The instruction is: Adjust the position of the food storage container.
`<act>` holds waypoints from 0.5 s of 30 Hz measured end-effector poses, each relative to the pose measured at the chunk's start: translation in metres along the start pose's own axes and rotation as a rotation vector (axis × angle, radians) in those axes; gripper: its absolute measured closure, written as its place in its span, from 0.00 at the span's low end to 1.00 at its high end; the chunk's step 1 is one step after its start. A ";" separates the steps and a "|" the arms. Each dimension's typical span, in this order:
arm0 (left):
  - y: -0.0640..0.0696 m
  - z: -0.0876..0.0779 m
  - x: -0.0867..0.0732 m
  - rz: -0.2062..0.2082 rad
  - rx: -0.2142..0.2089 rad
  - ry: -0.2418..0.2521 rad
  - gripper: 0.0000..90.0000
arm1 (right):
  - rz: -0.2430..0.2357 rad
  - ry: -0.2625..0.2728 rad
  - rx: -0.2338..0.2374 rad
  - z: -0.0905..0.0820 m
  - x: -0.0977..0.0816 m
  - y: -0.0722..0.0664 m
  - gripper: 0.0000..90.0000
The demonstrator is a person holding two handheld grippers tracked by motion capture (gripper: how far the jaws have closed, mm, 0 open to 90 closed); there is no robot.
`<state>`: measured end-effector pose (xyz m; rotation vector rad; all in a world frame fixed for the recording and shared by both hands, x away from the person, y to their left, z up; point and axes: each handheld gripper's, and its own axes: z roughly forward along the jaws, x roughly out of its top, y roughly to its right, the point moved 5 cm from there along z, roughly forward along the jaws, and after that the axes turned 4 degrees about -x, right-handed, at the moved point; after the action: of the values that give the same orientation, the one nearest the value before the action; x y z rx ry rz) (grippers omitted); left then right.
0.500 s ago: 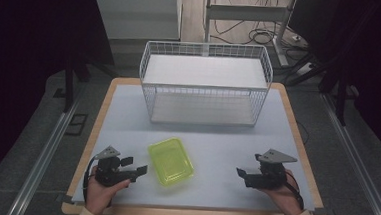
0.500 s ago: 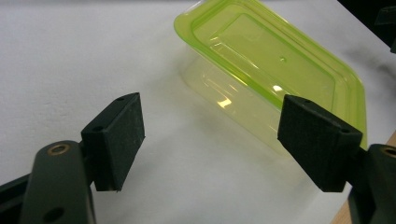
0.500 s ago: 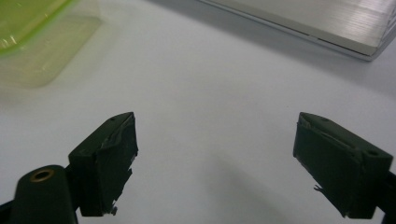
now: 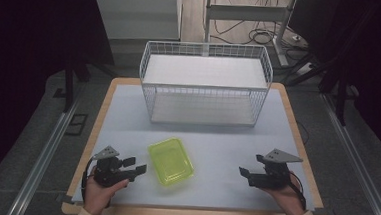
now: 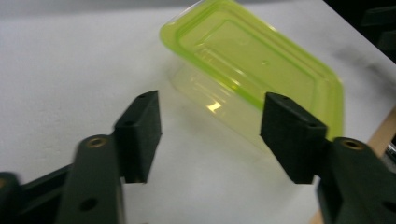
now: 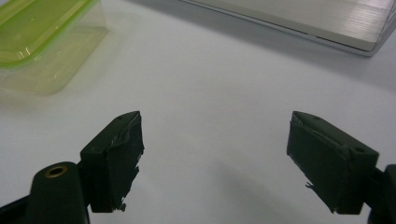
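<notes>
1. Lowest at the left of the high view, the person's left hand (image 4: 99,192) holds the left tongs (image 4: 136,166) just above the bench (image 4: 128,108), pointing toward the centre of the frame.
2. Those left tongs are spread, with nothing pinched between the jaws; in the left gripper view the two black pads (image 5: 140,133) stand well apart with bare bench surface between them.
3. Just beside the left tongs' tips, at lower centre of the high view, lies the yellow-green plastic container (image 4: 170,161), set at a slant on the bench. In the left gripper view it sits in the upper middle, near the right-hand pad but not gripped.
4. Above it, in the upper centre of the high view, a white wire basket (image 4: 207,51) stands at the far part of the bench, well apart from the container.
5. At the lower right of the high view, the right hand (image 4: 287,196) holds the right tongs (image 4: 244,173), aimed toward the centre and well apart from the container.
6. Right tongs are spread too, nothing between them: in the right gripper view only white bench shows between the pads (image 6: 114,158), with the container at the upper left corner of that frame.
</notes>
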<state>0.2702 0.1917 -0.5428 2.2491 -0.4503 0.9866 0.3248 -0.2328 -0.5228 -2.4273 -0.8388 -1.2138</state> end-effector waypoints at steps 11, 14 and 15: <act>0.004 -0.019 -0.001 0.024 0.027 -0.026 0.88 | -0.003 0.003 0.000 -0.001 -0.001 0.005 0.22; 0.006 -0.020 -0.001 0.035 0.025 -0.043 0.99 | -0.001 0.002 -0.002 -0.002 -0.001 0.006 0.22; 0.007 -0.019 -0.002 0.043 0.024 -0.051 1.00 | 0.001 0.002 -0.004 -0.003 -0.001 0.006 0.22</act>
<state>0.2551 0.1994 -0.5310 2.2992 -0.5129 0.9630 0.3259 -0.2394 -0.5222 -2.4287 -0.8351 -1.2185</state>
